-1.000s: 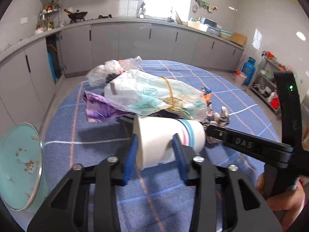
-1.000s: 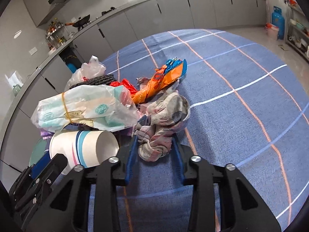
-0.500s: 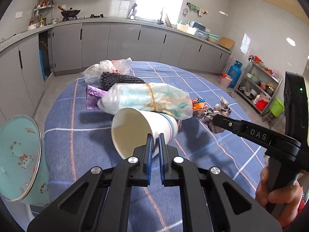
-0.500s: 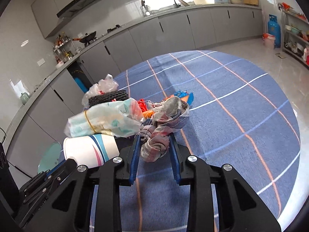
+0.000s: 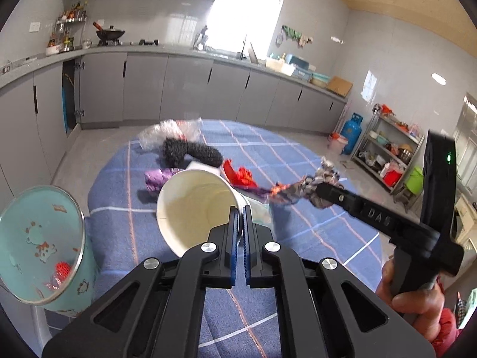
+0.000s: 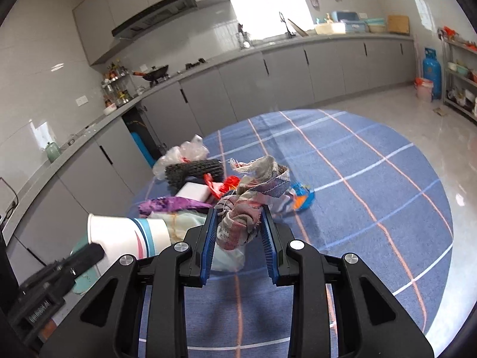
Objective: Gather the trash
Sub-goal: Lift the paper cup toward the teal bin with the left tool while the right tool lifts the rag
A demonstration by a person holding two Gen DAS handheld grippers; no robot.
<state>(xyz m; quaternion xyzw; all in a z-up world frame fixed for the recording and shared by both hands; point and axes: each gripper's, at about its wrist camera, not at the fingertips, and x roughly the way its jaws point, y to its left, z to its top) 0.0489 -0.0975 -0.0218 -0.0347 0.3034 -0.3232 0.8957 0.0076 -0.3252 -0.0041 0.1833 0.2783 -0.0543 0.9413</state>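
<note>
Above the blue checked desk (image 5: 298, 161), the left gripper (image 5: 241, 208) has its jaws pinched tight on the rim of a paper cup (image 5: 193, 205), lifted beside a teal bin (image 5: 41, 247). Next to it, the right gripper (image 6: 238, 223) clamps a crumpled rag (image 6: 253, 197) over the remaining trash pile (image 6: 190, 173).
</note>
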